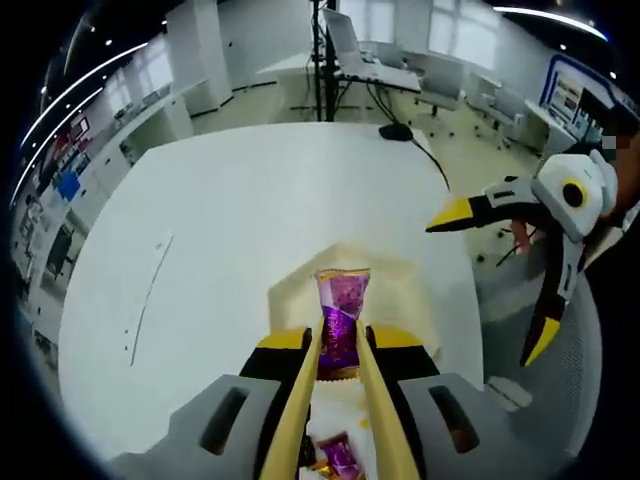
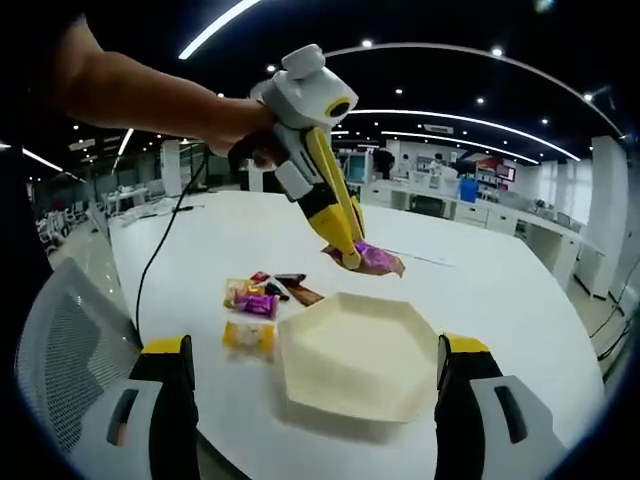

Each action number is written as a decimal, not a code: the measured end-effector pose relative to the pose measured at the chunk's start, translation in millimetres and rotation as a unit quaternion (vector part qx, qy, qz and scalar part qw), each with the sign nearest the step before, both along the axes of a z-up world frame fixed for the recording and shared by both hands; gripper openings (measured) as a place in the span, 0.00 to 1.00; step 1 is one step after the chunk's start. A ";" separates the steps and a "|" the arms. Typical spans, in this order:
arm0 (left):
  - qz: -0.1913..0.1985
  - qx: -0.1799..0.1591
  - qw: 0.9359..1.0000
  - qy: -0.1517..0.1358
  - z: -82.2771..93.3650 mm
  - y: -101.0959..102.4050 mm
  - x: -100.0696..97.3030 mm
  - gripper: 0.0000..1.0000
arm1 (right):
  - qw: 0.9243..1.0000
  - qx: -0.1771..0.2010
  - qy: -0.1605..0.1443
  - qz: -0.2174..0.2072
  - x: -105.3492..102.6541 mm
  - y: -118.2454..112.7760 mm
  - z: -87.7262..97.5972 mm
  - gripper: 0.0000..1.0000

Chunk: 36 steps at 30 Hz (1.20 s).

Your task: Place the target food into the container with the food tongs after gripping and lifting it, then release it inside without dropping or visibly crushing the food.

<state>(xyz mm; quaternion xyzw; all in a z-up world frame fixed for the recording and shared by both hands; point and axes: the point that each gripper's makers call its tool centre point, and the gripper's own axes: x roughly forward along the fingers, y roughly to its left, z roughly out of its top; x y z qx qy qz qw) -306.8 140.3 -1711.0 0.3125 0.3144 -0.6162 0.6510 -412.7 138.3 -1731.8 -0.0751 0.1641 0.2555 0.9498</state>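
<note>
Left gripper view: left gripper (image 1: 340, 350) clenched on a purple snack packet (image 1: 341, 318), yellow tong blades pinching it from both sides, packet upright and raised over the cream hexagonal container (image 1: 400, 290) on the white table (image 1: 220, 230). More wrapped snacks (image 1: 335, 455) low between the blades, partly hidden. Right gripper (image 1: 500, 270) off to the right of that view, jaws spread wide, nothing between them, off the table edge above a mesh chair (image 1: 570, 400).

Right gripper view: same packet (image 2: 372, 259) seen hanging from the left tong tips (image 2: 350, 255), held by a hand (image 2: 245, 130), above the table just beyond the far rim of the container (image 2: 355, 355). Container inside bare. Small pile of wrapped snacks (image 2: 258, 295) on the table just beside the container's left edge. Black cable (image 2: 165, 240) trailing across the table.
</note>
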 end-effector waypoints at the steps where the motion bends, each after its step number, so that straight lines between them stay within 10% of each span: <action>1: -0.001 0.000 1.000 -0.001 -0.2 -1.3 -0.7 0.18 | 1.000 -0.001 0.000 0.000 -0.1 -0.1 -0.1 0.99; 36: 0.003 -0.059 0.998 -0.022 2.0 10.9 -2.7 0.24 | 1.000 -0.007 0.002 -0.002 -0.9 -0.7 -1.7 0.97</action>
